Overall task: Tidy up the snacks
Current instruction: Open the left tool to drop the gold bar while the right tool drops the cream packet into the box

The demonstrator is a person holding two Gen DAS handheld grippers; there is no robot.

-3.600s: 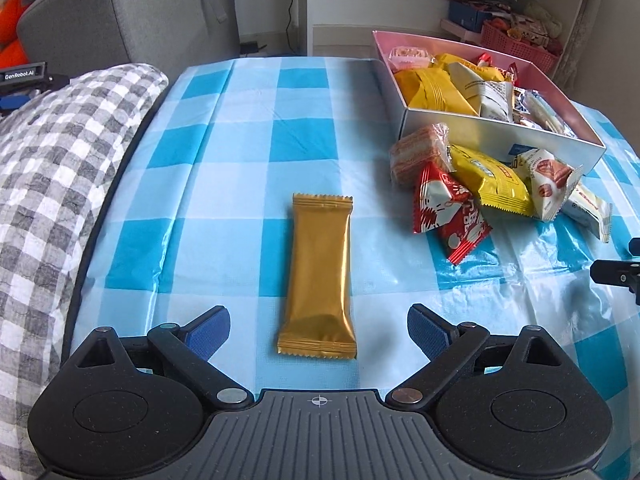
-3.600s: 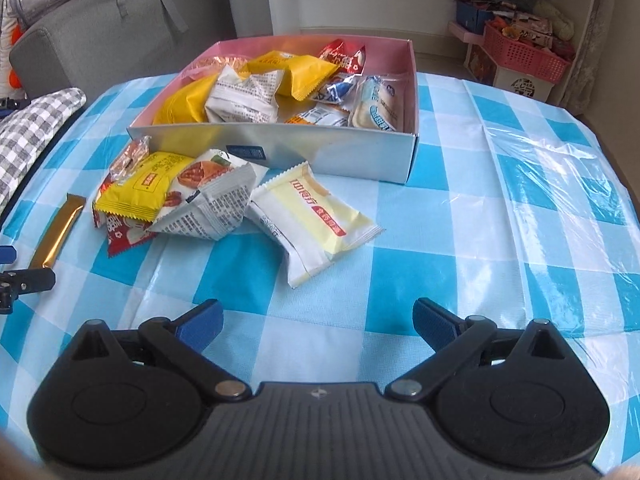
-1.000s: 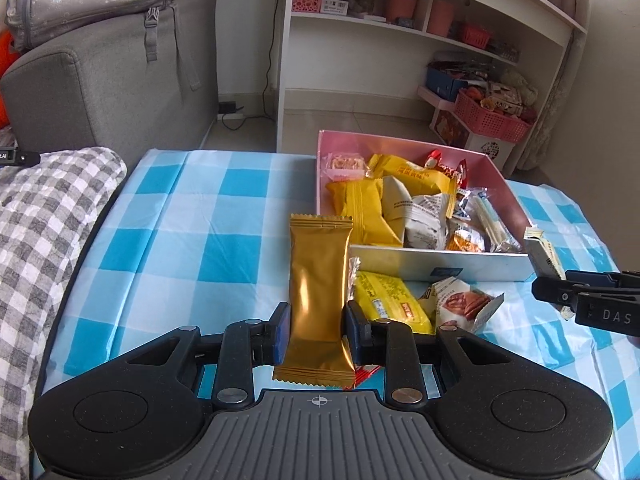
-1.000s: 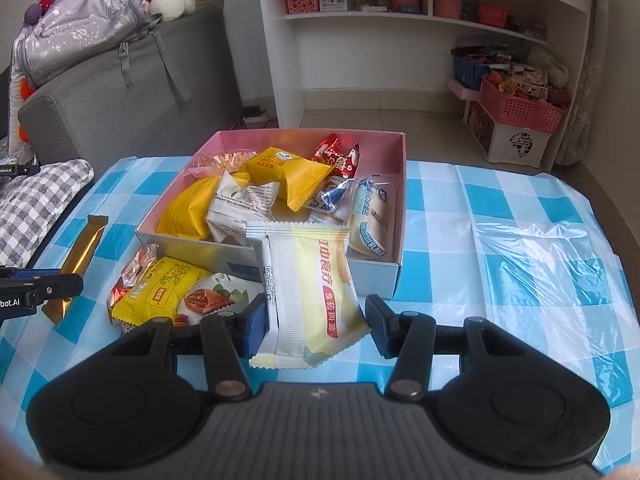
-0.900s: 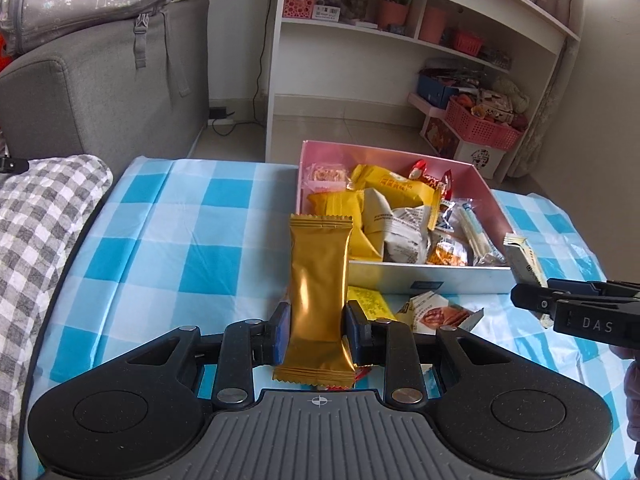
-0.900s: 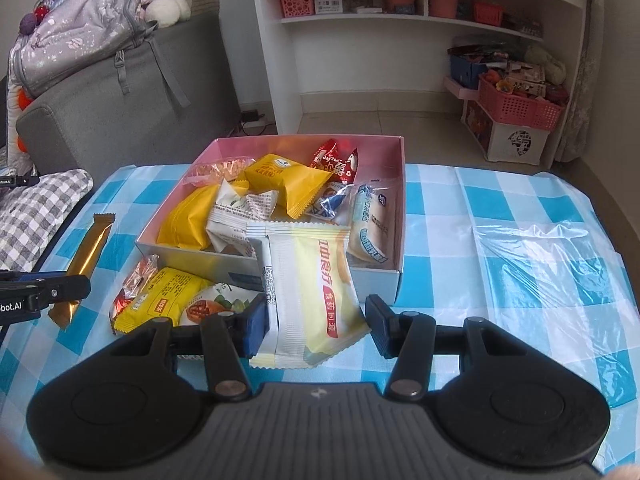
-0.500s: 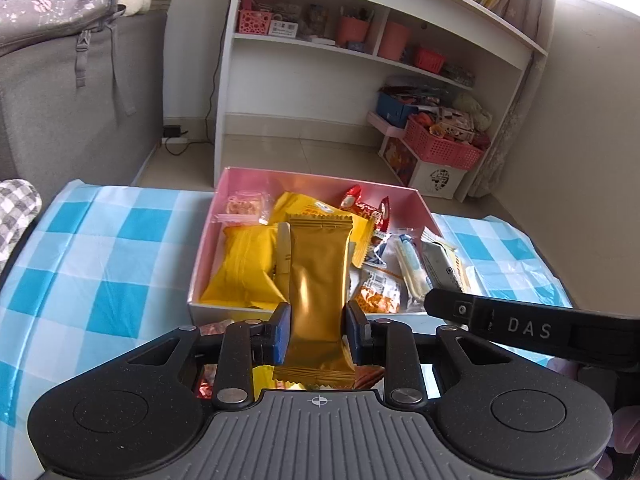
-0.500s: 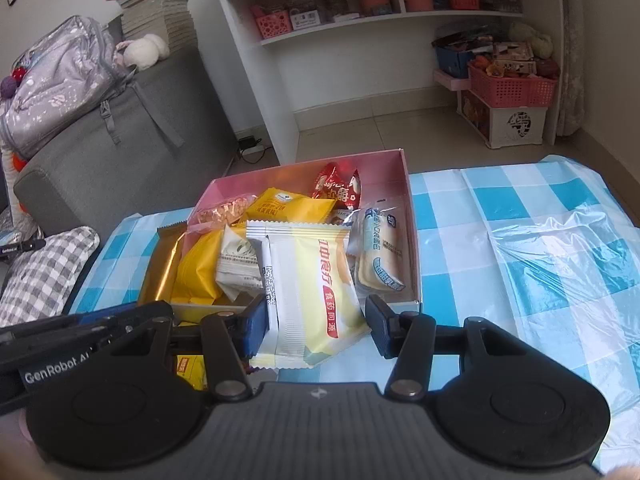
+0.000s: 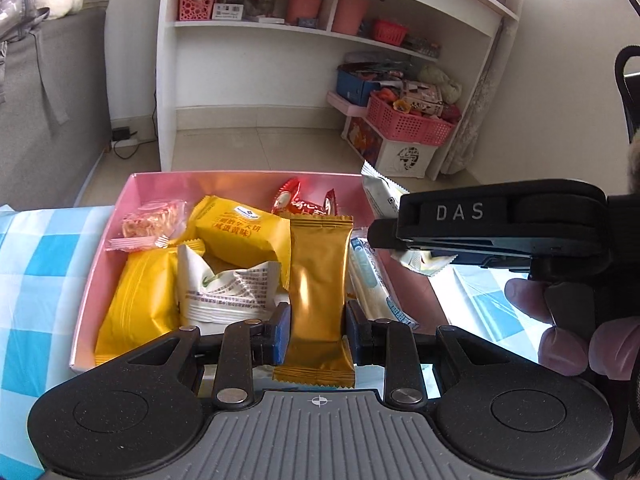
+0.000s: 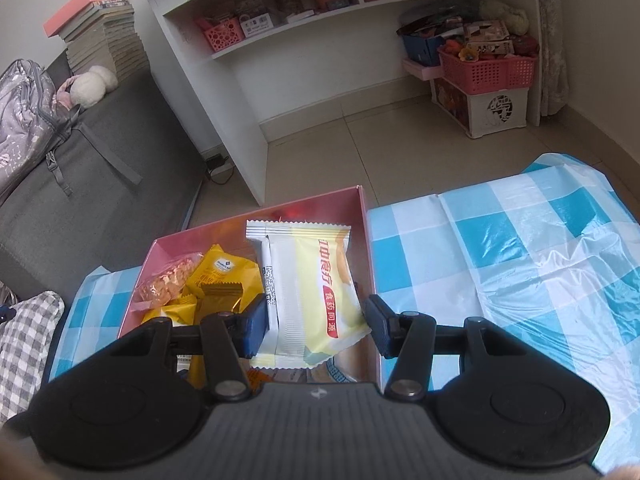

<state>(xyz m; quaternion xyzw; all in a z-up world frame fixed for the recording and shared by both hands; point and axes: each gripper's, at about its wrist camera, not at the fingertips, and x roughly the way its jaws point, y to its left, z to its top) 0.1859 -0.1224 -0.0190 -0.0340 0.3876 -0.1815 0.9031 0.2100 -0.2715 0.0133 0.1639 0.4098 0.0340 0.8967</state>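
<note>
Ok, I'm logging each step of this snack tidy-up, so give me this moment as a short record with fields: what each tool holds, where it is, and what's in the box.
left tool: shut on gold bar packet, over pink box
right tool: shut on pale yellow packet, over the box's right side
box contents: yellow packets, white packet, red packet, pink-wrapped snack
surface: blue checked tablecloth
stage: both packets held, not yet released

We read "DAS" in pale capitals on the black right gripper (image 9: 416, 240), red Chinese characters we cannot make out down the pale yellow packet (image 10: 316, 292), brown Chinese print, too small for us, under a blue logo on the yellow packet (image 9: 240, 228)
</note>
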